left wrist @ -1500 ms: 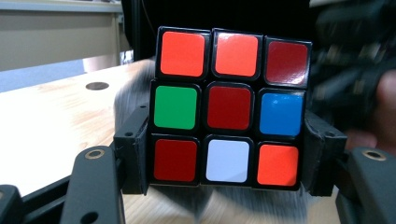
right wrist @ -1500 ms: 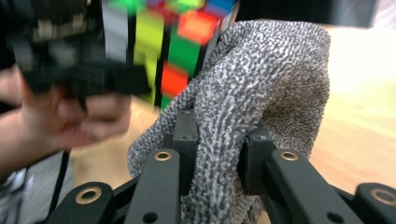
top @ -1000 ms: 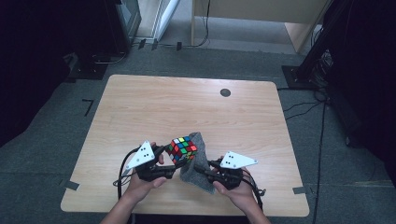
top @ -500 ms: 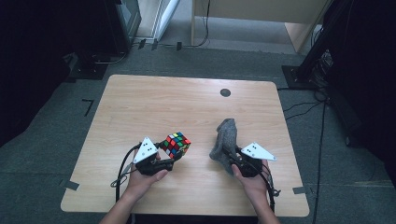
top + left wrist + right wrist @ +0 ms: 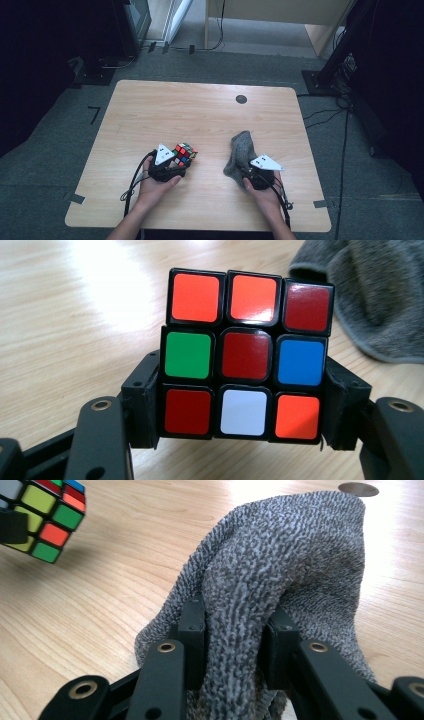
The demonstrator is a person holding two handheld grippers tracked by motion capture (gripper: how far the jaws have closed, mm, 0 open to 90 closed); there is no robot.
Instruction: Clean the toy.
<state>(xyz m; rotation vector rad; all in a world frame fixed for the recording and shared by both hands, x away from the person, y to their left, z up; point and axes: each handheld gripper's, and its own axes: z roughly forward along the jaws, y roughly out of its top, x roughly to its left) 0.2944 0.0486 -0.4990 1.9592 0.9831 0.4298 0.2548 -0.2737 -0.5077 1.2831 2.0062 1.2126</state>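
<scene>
Fingers [image 5: 140, 405] of my left gripper [image 5: 167, 167] are clamped on two opposite sides of the scrambled plastic puzzle cube with black edges and coloured stickers [image 5: 246, 356]. In the left gripper view the pads sit on its lower layer, with the face toward the camera showing red, orange, green, blue and white squares. In the high view the cube [image 5: 184, 154] is at the left-front part of the pale wooden worktop [image 5: 200, 110]; I cannot tell whether it rests on the wood or is held just above it.

Right gripper [image 5: 257, 176]: its fingers [image 5: 192, 630] are closed on a raised fold of the grey knitted cloth [image 5: 280, 580], which bulges up between the pads. The remaining cloth [image 5: 240, 155] slumps on the worktop ahead of the gripper, well apart from the cube.

Handling, my judgement: the cube is rigid and light, but its glossy sides may slip, and its layers can turn under a skewed squeeze. I would take it across flat opposite faces, pads centred. The cloth is soft and limp, gives no resistance and drapes from any pinch point, so a thick bunched fold is the safest hold. It should not slip, though trailing edges will drag.

Farther out, a small dark round mark [image 5: 241, 99] lies near the far edge.
</scene>
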